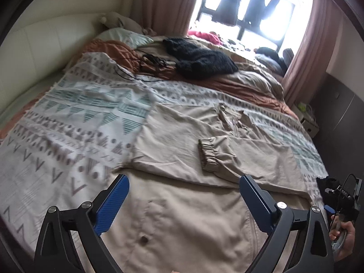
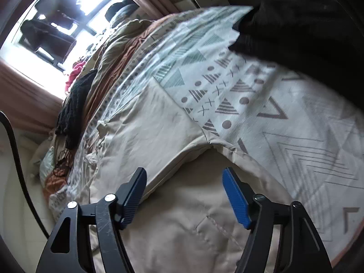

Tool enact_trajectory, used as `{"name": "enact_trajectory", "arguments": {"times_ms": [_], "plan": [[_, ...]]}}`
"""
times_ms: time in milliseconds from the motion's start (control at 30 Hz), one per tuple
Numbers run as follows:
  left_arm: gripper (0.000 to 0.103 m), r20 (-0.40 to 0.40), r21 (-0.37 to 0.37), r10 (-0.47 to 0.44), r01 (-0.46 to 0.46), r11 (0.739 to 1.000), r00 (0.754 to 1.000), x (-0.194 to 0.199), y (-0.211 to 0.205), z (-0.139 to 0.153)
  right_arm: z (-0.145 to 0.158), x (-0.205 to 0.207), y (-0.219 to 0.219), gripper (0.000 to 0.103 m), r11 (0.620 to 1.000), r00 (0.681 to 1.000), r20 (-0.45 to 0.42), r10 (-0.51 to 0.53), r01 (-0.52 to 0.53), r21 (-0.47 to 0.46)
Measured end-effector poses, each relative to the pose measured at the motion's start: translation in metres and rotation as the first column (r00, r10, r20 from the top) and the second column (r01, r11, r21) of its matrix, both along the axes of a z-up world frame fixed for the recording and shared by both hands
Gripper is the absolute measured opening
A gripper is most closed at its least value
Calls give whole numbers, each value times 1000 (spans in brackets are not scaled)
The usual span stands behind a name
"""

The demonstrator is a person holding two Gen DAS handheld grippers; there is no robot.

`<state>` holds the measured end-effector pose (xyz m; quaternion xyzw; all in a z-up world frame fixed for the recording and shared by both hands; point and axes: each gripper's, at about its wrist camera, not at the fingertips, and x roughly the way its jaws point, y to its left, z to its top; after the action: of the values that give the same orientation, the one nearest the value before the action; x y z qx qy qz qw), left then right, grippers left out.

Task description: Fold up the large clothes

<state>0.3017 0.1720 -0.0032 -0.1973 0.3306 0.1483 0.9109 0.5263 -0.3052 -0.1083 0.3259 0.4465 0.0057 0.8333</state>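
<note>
A large beige jacket (image 1: 182, 141) lies spread on the patterned bedspread (image 1: 68, 118), with one sleeve folded across its body so the elastic cuff (image 1: 208, 157) rests near the middle. My left gripper (image 1: 184, 182) is open and empty, just above the jacket's lower part. In the right wrist view the same jacket (image 2: 159, 125) lies on the bedspread (image 2: 284, 125), and my right gripper (image 2: 184, 173) is open and empty over its beige cloth. The right gripper also shows in the left wrist view at the far right (image 1: 343, 195), held by a hand.
A black knitted garment (image 1: 200, 59) and thin cables (image 1: 145, 66) lie farther up the bed on brown bedding. A pillow (image 1: 122, 36) sits at the headboard. A window with curtains (image 1: 304, 52) is beyond. A white box (image 1: 307, 118) stands beside the bed's right edge.
</note>
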Motion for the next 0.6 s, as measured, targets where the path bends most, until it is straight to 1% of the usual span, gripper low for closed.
{"name": "enact_trajectory", "arguments": {"times_ms": [67,133,200,233,267,333,467,600], "plan": [[100,10,-10,13,-13,1000,1000,-17,7,3,11,-10,-1,81,1000,1000,25,-4,5,-25],[100,18,-17,15,-15,1000,1000,-33,12,5,22,-21,-2,84,998,999,45,-27,29,-53],[100,26,-23,18,-18,1000,999,-48,16,6,34,-30,0,85,997,997,61,-42,46,-61],[100,32,-30,18,-17,999,999,-57,19,6,43,-37,0,88,996,996,88,-36,42,-76],[100,36,-33,19,-17,999,999,-65,20,6,49,-43,2,94,994,994,106,-34,45,-99],[100,44,-31,23,-22,999,999,-81,24,7,56,-60,4,95,988,991,130,-41,60,-145],[100,57,-46,19,-17,999,998,-108,26,5,59,-86,5,95,995,987,155,-32,47,-93],[100,55,-46,2,0,999,998,-134,22,2,68,-120,6,95,991,982,185,-36,59,-119]]}}
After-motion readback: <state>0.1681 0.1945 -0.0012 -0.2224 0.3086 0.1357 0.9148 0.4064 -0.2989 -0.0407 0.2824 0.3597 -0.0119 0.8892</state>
